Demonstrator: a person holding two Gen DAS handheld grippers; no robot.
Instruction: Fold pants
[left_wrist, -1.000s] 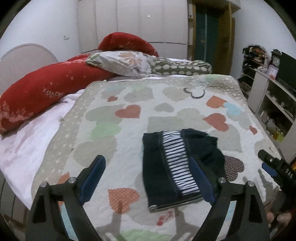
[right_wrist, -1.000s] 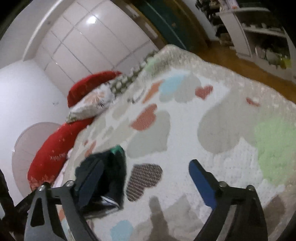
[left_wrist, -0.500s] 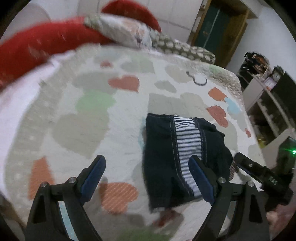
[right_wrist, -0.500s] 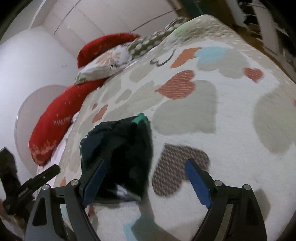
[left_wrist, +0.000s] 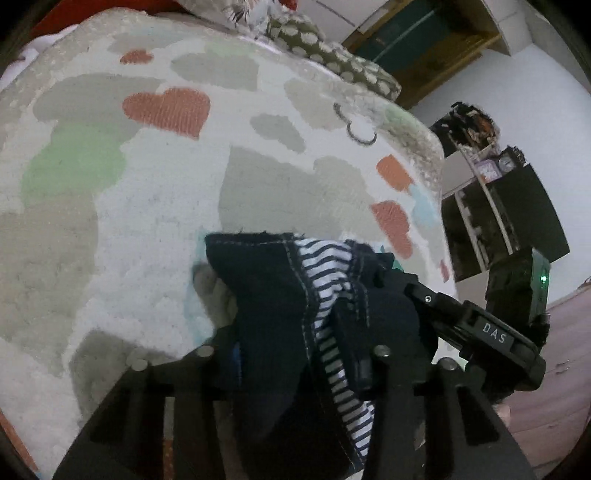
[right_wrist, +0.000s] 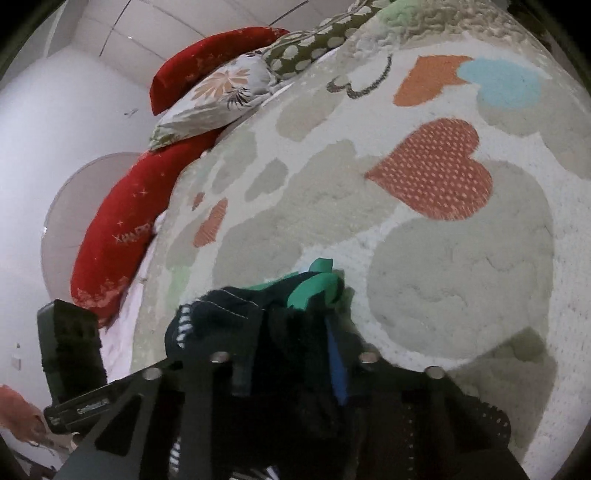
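Note:
The dark navy pants (left_wrist: 269, 295) with a striped white lining lie folded small on the heart-patterned bedspread (left_wrist: 147, 206). My left gripper (left_wrist: 299, 362) is down on their near edge. Its jaws are closing, with bunched cloth pressed between them and hiding most of both fingers. The right wrist view shows the same pants (right_wrist: 236, 314), with a green tag (right_wrist: 317, 284) at the far end. My right gripper (right_wrist: 291, 365) is closing on the other side, with dark cloth packed between its pads (right_wrist: 336, 369). The right gripper's black body (left_wrist: 480, 332) lies close beside the left one.
Red bolsters (right_wrist: 122, 229), a floral pillow (right_wrist: 218, 96) and a dotted pillow (left_wrist: 332, 55) line the head of the bed. Shelving with clutter (left_wrist: 491, 206) and a dark door (left_wrist: 399, 40) stand past the bed's right edge. A hand (right_wrist: 18, 417) shows at the lower left.
Both grippers have dropped onto the pants from opposite sides. Their jaws went from wide open to narrow, and the cloth is now bunched up between them.

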